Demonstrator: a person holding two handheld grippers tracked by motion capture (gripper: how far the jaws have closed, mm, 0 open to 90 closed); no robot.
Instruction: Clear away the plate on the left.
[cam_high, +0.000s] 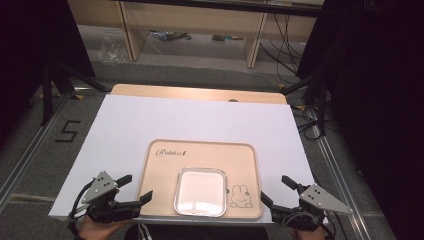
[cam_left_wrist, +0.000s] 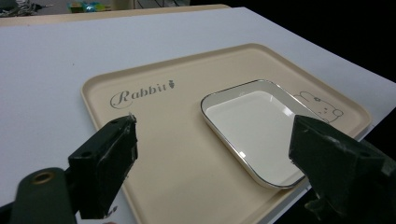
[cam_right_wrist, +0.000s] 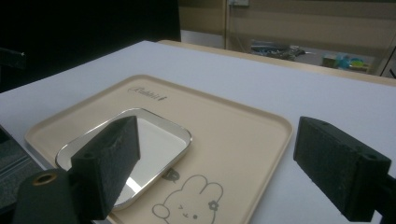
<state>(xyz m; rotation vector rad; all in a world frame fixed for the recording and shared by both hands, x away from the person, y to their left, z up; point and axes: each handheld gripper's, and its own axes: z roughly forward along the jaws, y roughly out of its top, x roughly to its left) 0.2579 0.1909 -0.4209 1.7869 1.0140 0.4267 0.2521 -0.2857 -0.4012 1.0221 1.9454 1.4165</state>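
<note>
Where the high view looks down on the white-covered tabletop (cam_high: 150, 120), a beige tray (cam_high: 160, 185) lies near the front edge with a white, silver-rimmed rectangular dish (cam_high: 201, 191) resting on its front middle. The script word "Rabbit" is printed at the tray's far left corner, and a cartoon rabbit (cam_high: 240, 196) is drawn just right of the dish. The left tongs (cam_high: 138, 187) hover just beside the tray's left front corner, jaws spread and holding nothing. The right tongs (cam_high: 274, 189) sit off the tray's right front corner, also spread and empty. A black figure "5" (cam_high: 67, 131) is marked on the floor at left.

In the left gripper view, the left tongs (cam_left_wrist: 212, 140) stand released, their two black jaws wide apart above the tray (cam_left_wrist: 154, 126); "Rabbit" (cam_left_wrist: 142, 92) reads clearly with a small carrot mark after it, and the dish (cam_left_wrist: 254, 130) lies between the jaws' line of sight.

In the right gripper view, the right tongs (cam_right_wrist: 217, 140) are likewise released, and the tray (cam_right_wrist: 233, 135), dish (cam_right_wrist: 154, 140) and rabbit drawing (cam_right_wrist: 189, 203) lie ahead; the lettering is too small to read there.
</note>
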